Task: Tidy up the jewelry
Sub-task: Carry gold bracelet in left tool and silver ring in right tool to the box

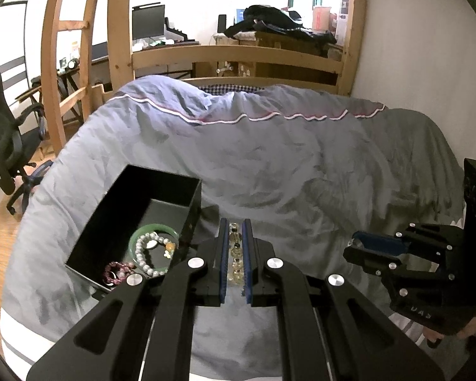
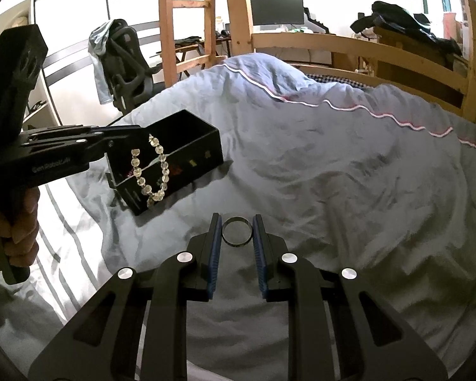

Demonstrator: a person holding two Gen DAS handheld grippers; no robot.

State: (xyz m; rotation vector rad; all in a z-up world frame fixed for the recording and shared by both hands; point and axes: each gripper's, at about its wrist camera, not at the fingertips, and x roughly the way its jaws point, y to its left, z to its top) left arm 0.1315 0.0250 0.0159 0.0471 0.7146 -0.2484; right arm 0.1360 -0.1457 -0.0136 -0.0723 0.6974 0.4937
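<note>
Left tongs (image 1: 234, 255) are clamped on a pale yellow beaded bracelet (image 2: 150, 171) beside the open black box (image 1: 155, 219) on the grey-blue quilted bed (image 1: 285, 165). Right tongs (image 2: 237, 231) pinch a dark metal ring (image 2: 237, 231), nearly closed.

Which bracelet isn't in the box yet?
The clear-bead bracelet, pinched in the left tool and dangling by the black box. The green bangle, pearl bracelet and purple bracelet lie inside.

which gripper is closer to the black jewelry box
Left. The left gripper, holding a clear bead bracelet, sits right beside the black jewelry box. The right gripper, clamping a dark ring, is farther off.
</note>
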